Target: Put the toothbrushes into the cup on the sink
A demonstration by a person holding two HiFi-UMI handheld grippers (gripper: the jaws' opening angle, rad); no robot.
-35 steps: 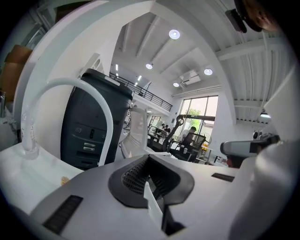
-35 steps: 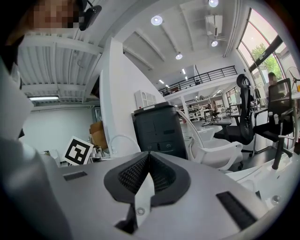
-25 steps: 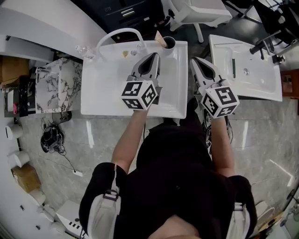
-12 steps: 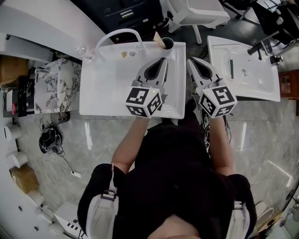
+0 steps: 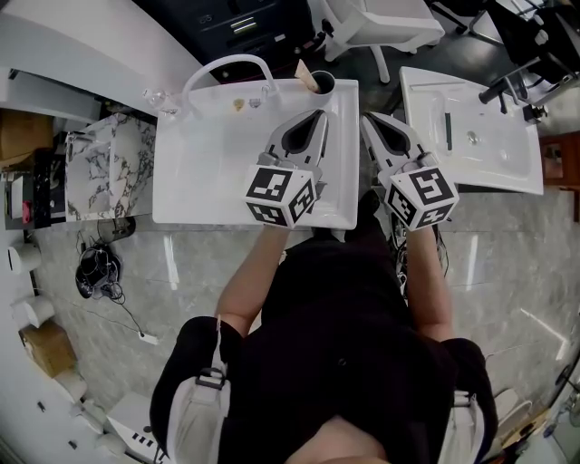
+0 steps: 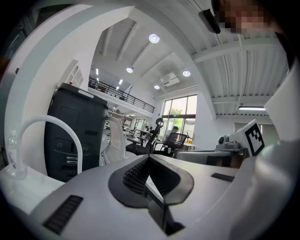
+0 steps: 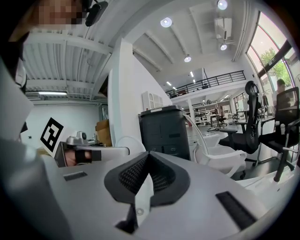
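In the head view a dark cup (image 5: 324, 83) stands on the far right corner of the white sink (image 5: 208, 154), with a tan piece (image 5: 305, 72) sticking out of it. My left gripper (image 5: 318, 116) hovers over the right side of the sink, its tip just short of the cup, jaws shut and empty. My right gripper (image 5: 365, 119) hangs beside the sink's right edge, also shut and empty. In the left gripper view (image 6: 149, 157) and the right gripper view (image 7: 148, 153) the jaws meet with nothing between them. A dark stick-like thing (image 5: 448, 130) lies in a second sink (image 5: 507, 163) at the right.
A white arched faucet (image 5: 227, 62) and two small items (image 5: 246, 103) are at the sink's far rim. A clear bottle (image 5: 155, 95) stands at its far left corner. A marble-patterned stand (image 5: 107, 168) is left of the sink, and a white chair (image 5: 381, 23) beyond it.
My left gripper has moved right, closer to the cup and the right gripper. The right gripper shifted slightly left. Both stayed shut.
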